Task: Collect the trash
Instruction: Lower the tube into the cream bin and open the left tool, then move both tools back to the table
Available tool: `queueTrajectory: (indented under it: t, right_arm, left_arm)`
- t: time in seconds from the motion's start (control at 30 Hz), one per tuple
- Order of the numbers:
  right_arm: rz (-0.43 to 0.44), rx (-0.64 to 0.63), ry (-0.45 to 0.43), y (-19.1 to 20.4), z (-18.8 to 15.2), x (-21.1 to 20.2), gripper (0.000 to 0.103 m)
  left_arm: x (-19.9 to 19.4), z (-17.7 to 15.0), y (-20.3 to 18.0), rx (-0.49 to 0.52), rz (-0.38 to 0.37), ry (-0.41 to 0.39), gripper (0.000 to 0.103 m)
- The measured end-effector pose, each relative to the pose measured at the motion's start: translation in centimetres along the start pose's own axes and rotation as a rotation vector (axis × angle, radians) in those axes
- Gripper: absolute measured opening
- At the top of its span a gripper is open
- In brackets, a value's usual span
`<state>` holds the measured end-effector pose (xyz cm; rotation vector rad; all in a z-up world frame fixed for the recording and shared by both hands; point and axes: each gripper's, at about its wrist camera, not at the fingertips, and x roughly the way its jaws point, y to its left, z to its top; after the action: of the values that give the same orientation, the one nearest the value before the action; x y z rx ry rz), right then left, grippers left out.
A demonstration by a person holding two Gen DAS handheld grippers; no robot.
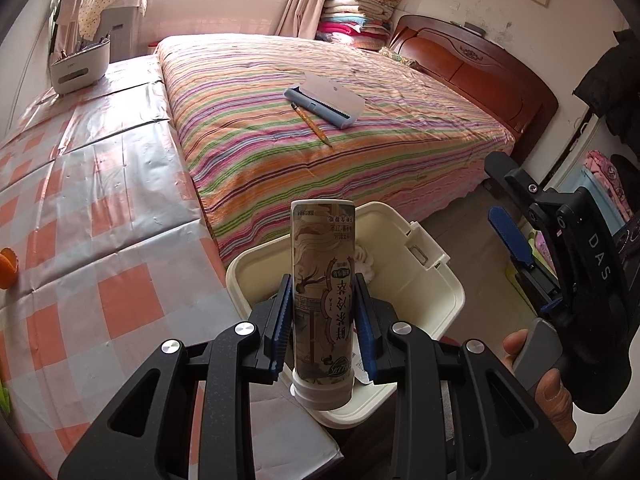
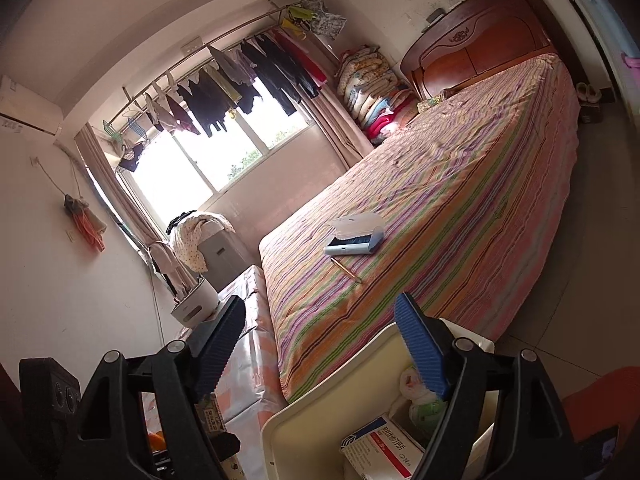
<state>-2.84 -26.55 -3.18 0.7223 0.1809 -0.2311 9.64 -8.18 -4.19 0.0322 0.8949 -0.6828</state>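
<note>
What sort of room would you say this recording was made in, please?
Most likely a lived-in home bedroom: a large bed with a striped cover and wooden headboard, folded quilts stacked in the corner, and laundry hung on a rail across the window.

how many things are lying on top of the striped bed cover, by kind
pencil case: 1
pencil: 1
total: 2

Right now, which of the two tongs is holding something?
The left tongs, clamped on the bottle above the bin; the right tongs are open and empty.
</note>
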Motion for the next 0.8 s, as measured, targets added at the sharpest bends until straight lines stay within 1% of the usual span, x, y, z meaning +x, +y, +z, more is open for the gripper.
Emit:
queueTrajectory:
  t: [0.2,0.33,0.37,0.4,0.47,0.57,0.7,0.8]
  right_arm:
    - [0.005,0.014,0.005,-0.3,0.1,0.0,0.076]
    - [0.003,0.020,0.000,-0.5,0.2,-0.1,0.076]
    - [0.002,0.021,-0.001,-0.6,0.2,-0.1,0.076]
    - [0.000,0.022,0.000,-0.6,0.2,-0.1,0.076]
    - [-0.003,0.024,0.007,-0.7,0.2,0.1,0.076]
    - [-0.006,0.022,0.018,-0.7,0.1,0.3,0.076]
    - [-0.009,-0.006,0.048,-0.1,-0.3,0.8,0.076]
    - [-0.010,-0.041,0.057,0.8,-0.8,1.1,0.076]
  left_arm:
    - [2.3,0.2,-1.2,0.020,-0.009,0.050,0.029]
    - [3.2,0.3,-1.9,0.046,-0.008,0.061,0.031]
    - [3.2,0.4,-2.0,0.052,-0.006,0.059,0.036]
    - [3.2,0.5,-2.1,0.056,0.000,0.054,0.053]
    - [2.7,0.5,-2.2,0.064,0.017,0.018,0.075]
    - [1.0,0.3,-1.8,0.093,0.066,-0.044,0.075]
    - [-2.6,-0.3,0.2,0.112,0.157,-0.141,0.076]
    - [-5.9,-1.0,2.9,0.107,0.269,-0.236,0.079]
